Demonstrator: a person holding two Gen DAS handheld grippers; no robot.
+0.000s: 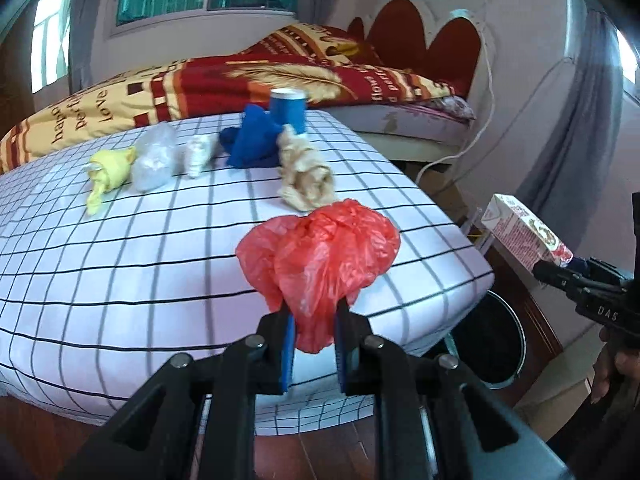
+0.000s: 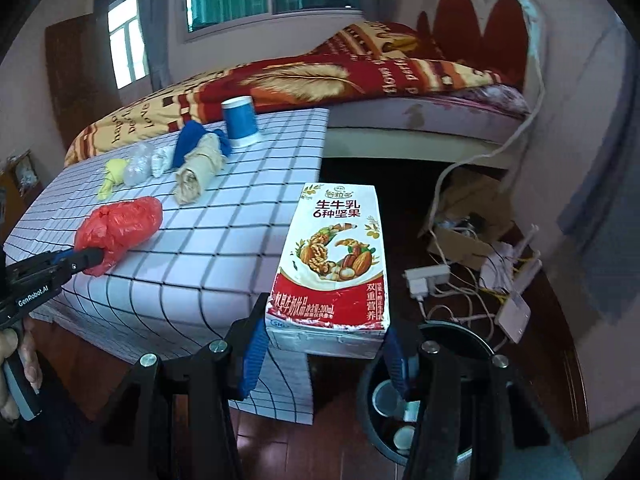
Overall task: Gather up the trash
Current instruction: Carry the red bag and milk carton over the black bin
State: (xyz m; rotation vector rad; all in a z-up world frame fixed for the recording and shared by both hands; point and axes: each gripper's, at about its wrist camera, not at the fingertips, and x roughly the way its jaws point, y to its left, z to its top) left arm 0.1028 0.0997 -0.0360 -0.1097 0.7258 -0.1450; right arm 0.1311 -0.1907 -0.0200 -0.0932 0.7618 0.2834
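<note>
My left gripper (image 1: 314, 322) is shut on a crumpled red plastic bag (image 1: 320, 256) at the near edge of the checked table (image 1: 120, 280); the bag also shows in the right wrist view (image 2: 120, 226). My right gripper (image 2: 324, 344) is shut on a milk carton (image 2: 336, 264) and holds it off the table's right side, above a black trash bin (image 2: 452, 360). The carton (image 1: 520, 236) and the bin (image 1: 488, 340) also show in the left wrist view. A beige paper wad (image 1: 306, 174), blue cloth (image 1: 250, 140), blue cup (image 1: 287, 110), white wad (image 1: 198, 156), clear bag (image 1: 154, 158) and yellow wad (image 1: 108, 168) lie on the table.
A bed with a red and yellow blanket (image 1: 240, 84) stands behind the table. A cardboard box (image 2: 468, 216), a power strip (image 2: 426, 278) and cables lie on the floor at the right. The bin holds several pieces of trash.
</note>
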